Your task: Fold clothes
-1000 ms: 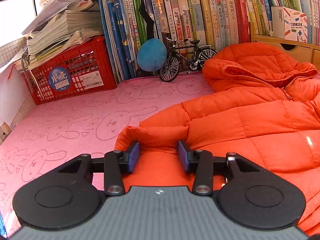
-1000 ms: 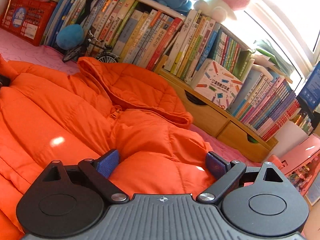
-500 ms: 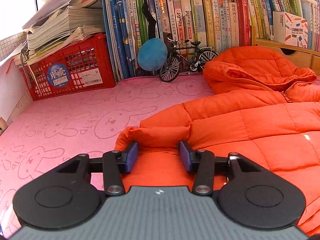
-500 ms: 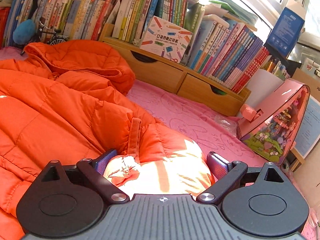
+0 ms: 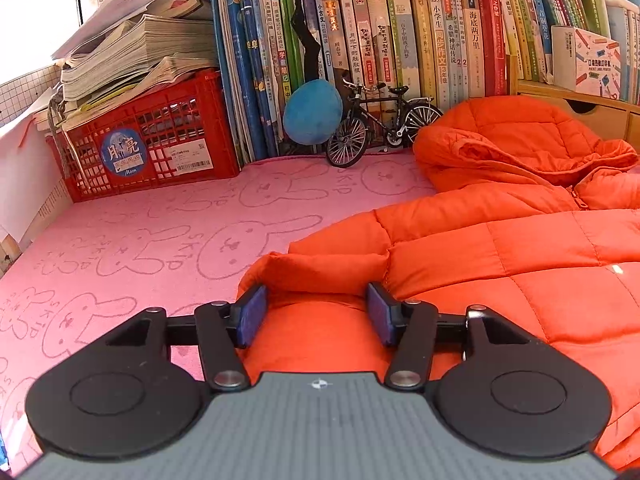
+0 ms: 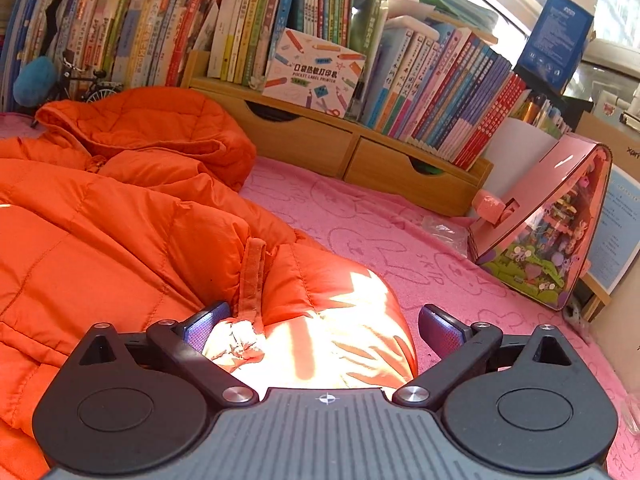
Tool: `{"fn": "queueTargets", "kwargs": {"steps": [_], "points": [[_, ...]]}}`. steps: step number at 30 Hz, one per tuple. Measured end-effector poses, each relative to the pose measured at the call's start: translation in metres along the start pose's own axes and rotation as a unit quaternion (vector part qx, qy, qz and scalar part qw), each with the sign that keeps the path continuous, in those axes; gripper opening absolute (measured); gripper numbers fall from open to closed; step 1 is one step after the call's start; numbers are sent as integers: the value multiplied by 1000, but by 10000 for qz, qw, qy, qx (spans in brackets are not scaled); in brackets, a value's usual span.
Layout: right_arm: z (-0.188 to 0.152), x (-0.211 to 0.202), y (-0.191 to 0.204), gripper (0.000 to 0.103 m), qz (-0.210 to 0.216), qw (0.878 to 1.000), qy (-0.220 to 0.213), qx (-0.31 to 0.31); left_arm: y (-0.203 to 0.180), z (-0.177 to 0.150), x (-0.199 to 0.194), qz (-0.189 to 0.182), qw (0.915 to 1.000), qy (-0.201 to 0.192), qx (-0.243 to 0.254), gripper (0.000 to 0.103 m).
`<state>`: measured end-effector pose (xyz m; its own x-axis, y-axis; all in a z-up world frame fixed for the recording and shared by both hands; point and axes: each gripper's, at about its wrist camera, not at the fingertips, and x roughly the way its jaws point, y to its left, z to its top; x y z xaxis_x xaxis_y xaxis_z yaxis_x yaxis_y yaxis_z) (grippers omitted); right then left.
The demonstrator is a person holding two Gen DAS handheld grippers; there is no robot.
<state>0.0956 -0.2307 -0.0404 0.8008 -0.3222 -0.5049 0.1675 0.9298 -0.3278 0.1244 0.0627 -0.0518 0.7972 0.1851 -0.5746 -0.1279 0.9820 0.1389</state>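
While spread on the pink bunny-print mat (image 5: 160,248), orange puffer jacket (image 5: 500,264) with hood toward the bookshelf (image 6: 400,168). Left gripper (image 5: 316,312) just widening, astride the folded sleeve cuff (image 5: 320,268) — likely releasing it. Right gripper (image 6: 324,328) also widening, near fully spread over the sunlit sleeve end (image 6: 332,320) — nothing pinched, seemingly set to grasp.

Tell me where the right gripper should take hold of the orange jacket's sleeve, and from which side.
Grip the cuff end of the sleeve, the rounded end lying on the pink mat nearest the right gripper. Come from the near side, along the sleeve's length, since its open jaws, which have just been opening, already straddle it. The padding is bulky, so pinching a thinner fold may hold better.
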Motion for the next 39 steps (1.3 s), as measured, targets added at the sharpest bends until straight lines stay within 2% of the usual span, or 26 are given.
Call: {"fn": "queueTargets", "kwargs": {"steps": [3,6,8,12,18,19,20,22,24,27,30,31,34,39], "points": [[-3,-18,-4,99,160,9998,11,-96,6,-3,-19,-44,9993,-166,335,55],[-9,-19,-12,100,146,9997,97,-197,15,-7,-41,3,9976,-382,574,56],[-9,-24,-25,99,366,9991,172,155,27,-9,-54,-19,9980,-442,454,56],[-16,-51,-54,98,1193,9891,57,861,44,-11,-66,-269,9985,-456,164,57],[-31,-65,-84,98,1293,9828,40,1315,47,-16,-84,-632,9966,-523,13,57],[-34,-65,-87,91,1277,9824,120,1361,46,-18,-89,-718,9959,-544,35,57],[-37,-64,-87,70,1306,9821,253,1335,46,-22,-94,-799,9952,-561,105,58],[-45,-64,-87,45,1343,9812,520,1282,46,-33,-106,-953,9929,-607,365,63],[-58,-67,-85,45,1420,9808,636,1178,42,-47,-112,-1011,9899,-635,768,65],[-70,-63,-78,45,1435,9825,660,992,31,-59,-103,-639,9882,-508,1295,67],[-69,-55,-75,45,1459,9814,644,1064,30,-62,-84,-311,9918,-218,1221,69],[-67,-52,-73,45,1452,9822,609,1026,33,-62,-80,-315,9932,-199,1101,71],[-63,-39,-66,45,1434,9843,484,904,34,-60,-73,-180,9936,-256,1082,74],[-47,-9,-58,45,1317,9862,430,906,25,-58,-66,210,9890,-351,1424,78]]}}
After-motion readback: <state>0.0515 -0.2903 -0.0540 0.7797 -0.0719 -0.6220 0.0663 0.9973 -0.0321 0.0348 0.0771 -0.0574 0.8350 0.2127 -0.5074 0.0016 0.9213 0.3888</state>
